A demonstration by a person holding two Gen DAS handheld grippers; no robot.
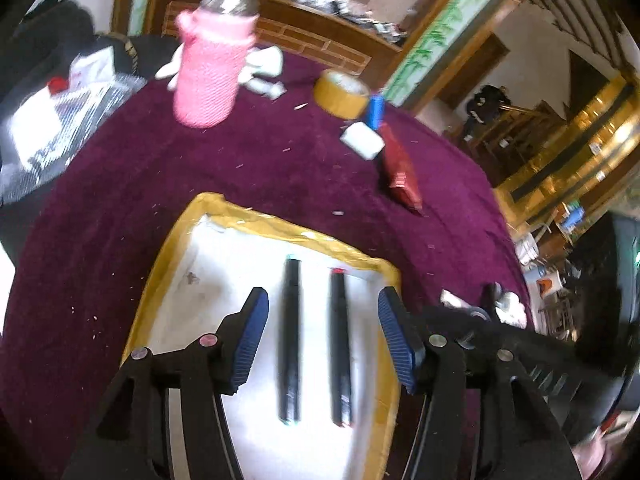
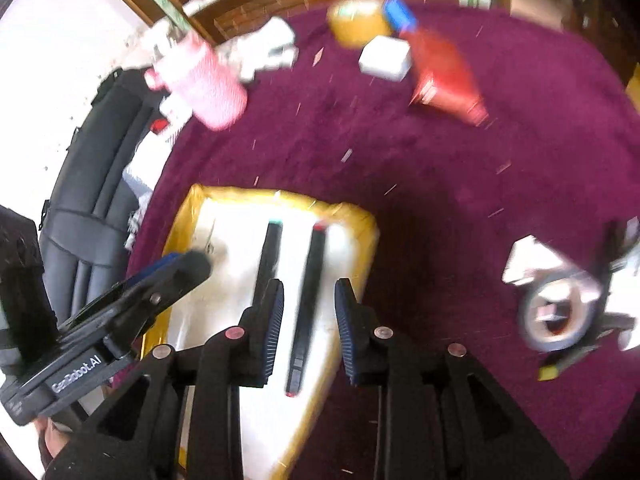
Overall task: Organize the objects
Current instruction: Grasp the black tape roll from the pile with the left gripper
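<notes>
A white tray with a yellow taped rim (image 1: 240,216) (image 2: 360,216) lies on the purple cloth. Two black markers lie side by side in it: a teal-capped one (image 1: 290,340) (image 2: 269,256) on the left and a red-capped one (image 1: 340,344) (image 2: 308,304) on the right. My left gripper (image 1: 322,304) is open and empty above both markers. My right gripper (image 2: 309,292) is open, its fingers on either side of the red-capped marker, apart from it. The left gripper also shows in the right wrist view (image 2: 172,268).
On the cloth behind stand a pink knitted bottle (image 1: 210,68) (image 2: 200,84), a brown tape roll (image 1: 342,94) (image 2: 358,24), a white box (image 1: 362,140) (image 2: 386,58), a blue item (image 1: 376,110) and a red packet (image 1: 400,168) (image 2: 444,76). A grey tape roll (image 2: 556,316) lies right.
</notes>
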